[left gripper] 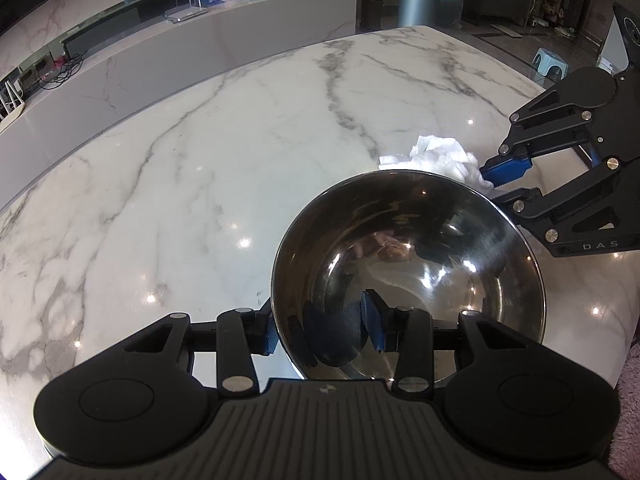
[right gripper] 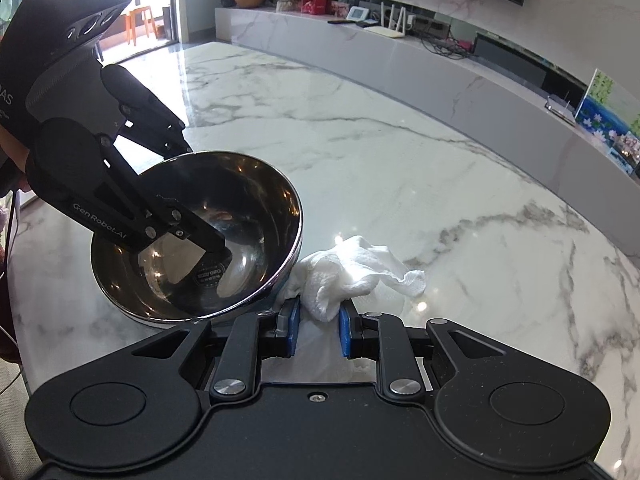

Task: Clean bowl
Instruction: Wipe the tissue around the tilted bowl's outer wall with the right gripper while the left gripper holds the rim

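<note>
A shiny steel bowl [left gripper: 420, 248] is held tilted above the marble table, gripped by its near rim. My left gripper [left gripper: 320, 328] is shut on that rim, one finger inside the bowl and one outside. In the right wrist view the bowl [right gripper: 248, 216] sits at left with the left gripper [right gripper: 208, 240] reaching into it. My right gripper [right gripper: 318, 330] is shut on a crumpled white paper towel [right gripper: 348, 272], just right of the bowl's rim. The towel [left gripper: 440, 156] and right gripper [left gripper: 490, 182] show behind the bowl in the left wrist view.
The white marble table [left gripper: 200, 184] spreads out under both grippers. A long grey marble console [right gripper: 400, 60] with routers, cables and pictures runs along the wall behind it. A metal bin [left gripper: 420, 0] and a plant stand beyond the table's far end.
</note>
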{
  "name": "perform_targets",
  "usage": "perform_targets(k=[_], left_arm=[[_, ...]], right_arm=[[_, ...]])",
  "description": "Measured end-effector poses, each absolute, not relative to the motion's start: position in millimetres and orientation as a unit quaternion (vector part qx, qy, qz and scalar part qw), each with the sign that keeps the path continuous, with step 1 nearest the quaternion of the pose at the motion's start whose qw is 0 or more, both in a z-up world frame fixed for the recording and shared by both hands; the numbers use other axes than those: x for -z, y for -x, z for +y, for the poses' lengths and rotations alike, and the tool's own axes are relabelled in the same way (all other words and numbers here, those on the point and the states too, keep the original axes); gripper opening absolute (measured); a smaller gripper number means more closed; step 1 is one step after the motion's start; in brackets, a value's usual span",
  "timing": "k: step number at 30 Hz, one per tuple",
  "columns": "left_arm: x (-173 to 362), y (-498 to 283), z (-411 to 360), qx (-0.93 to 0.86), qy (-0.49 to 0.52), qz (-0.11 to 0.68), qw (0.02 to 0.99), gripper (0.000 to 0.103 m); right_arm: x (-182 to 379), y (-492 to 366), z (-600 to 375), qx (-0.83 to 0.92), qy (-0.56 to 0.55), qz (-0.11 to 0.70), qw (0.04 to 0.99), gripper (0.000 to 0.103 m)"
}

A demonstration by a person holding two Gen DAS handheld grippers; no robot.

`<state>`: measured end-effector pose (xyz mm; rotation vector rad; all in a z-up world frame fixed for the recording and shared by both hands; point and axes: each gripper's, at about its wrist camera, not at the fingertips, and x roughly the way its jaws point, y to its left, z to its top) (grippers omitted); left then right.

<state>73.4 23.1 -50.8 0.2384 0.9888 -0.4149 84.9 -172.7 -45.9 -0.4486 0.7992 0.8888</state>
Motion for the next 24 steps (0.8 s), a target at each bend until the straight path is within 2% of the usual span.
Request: perform_targets(k=[9, 11, 13, 19, 24], left_arm=[[50.3, -69.7, 23.1, 0.175, -0.105, 0.473, 0.857, 0.041], [50.8, -70.9, 26.5, 0.164, -0.088, 0.481, 0.857, 0.05], [51.7, -72.8, 30.5, 0.154, -0.069, 0.49, 0.855, 0.052], [54.1, -73.6, 34.9, 0.165, -0.032, 0.513, 0.842, 0.052], [53.7, -73.0, 34.3, 0.171, -0.029, 0.517, 0.838, 0.045]], right_arm=[[56.8, -81.8, -163.4, -0.414, 0.235, 0.382, 0.792, 0.019], [57.3, -81.9, -163.2, -0.414, 0.235, 0.382, 0.792, 0.019], [57.8, -82.1, -162.8, -0.414, 0.235, 0.382, 0.792, 0.019], [58.4, -82.6, -162.2, -0.414, 0.238, 0.383, 0.791, 0.019], [58.8, -82.4, -162.1, -0.414, 0.239, 0.383, 0.79, 0.019]])
